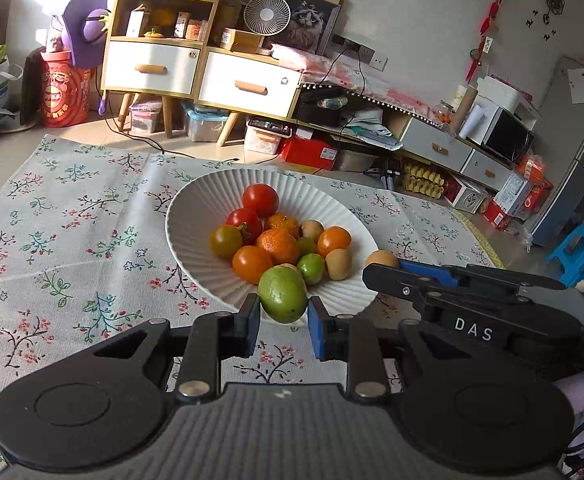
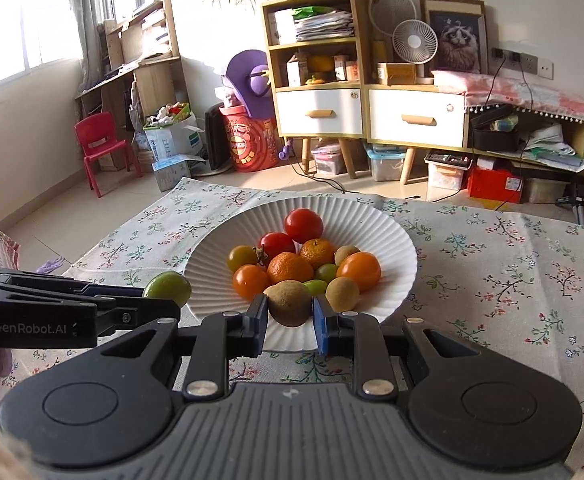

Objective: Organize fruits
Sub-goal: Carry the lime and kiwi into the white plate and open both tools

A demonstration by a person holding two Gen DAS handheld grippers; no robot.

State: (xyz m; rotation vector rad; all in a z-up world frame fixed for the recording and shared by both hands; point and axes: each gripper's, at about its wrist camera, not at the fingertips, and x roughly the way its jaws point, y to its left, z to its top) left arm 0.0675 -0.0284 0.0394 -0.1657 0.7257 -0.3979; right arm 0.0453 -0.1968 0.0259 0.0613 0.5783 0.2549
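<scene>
A white ribbed bowl (image 1: 195, 216) (image 2: 396, 248) stands on the floral tablecloth with red and orange tomatoes, tangerines, small green fruits and brown fruits piled in it. My left gripper (image 1: 283, 312) is shut on a green fruit (image 1: 283, 294) just above the bowl's near rim; the same green fruit (image 2: 167, 288) shows at the left of the right wrist view. My right gripper (image 2: 289, 312) is shut on a brown round fruit (image 2: 289, 303) over the bowl's near rim. In the left wrist view that brown fruit (image 1: 380, 258) peeks out beyond the right gripper's fingers (image 1: 424, 274).
The floral tablecloth (image 1: 71, 240) stretches left of the bowl and to its right (image 2: 512, 280). Beyond the table's far edge are a shelf cabinet with white drawers (image 1: 195, 68), fans, storage boxes and a red child's chair (image 2: 99, 140).
</scene>
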